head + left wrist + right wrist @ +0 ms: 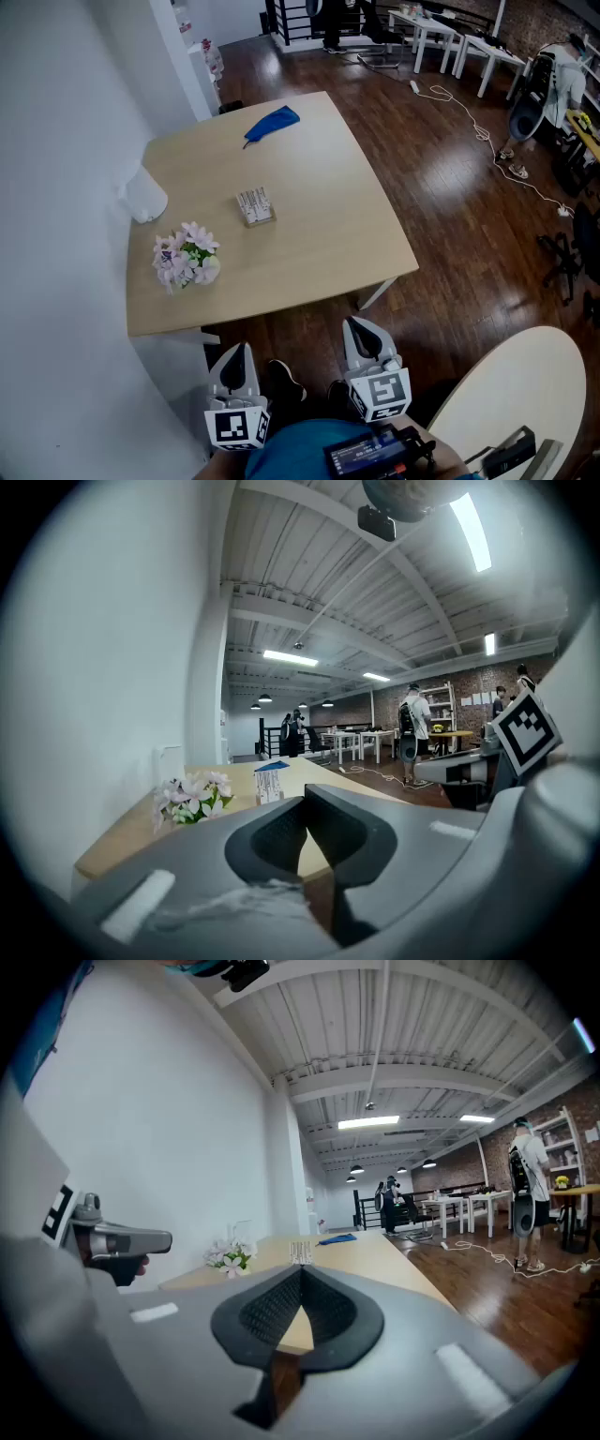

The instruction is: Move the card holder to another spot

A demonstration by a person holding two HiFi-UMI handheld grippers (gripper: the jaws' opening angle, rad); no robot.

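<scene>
Standing near the middle of the pale wooden table point(328, 234), the card holder point(255, 206) has nothing touching it. In the head view, a bunch of pink flowers point(186, 255) lies at its 8 o'clock, and a blue cloth point(272, 123) at its 12 o'clock by the far edge. Off the table's near edge, at about 6 and 5 o'clock, the left gripper point(238, 351) and right gripper point(357, 324) hover well apart from it, each with jaws pressed together on nothing.

My hands are hidden behind the left gripper point(240, 349) and right gripper point(359, 325), the round white table point(525, 384) is cut off at the edge, and print on the card holder point(254, 206) is too small to read.
</scene>
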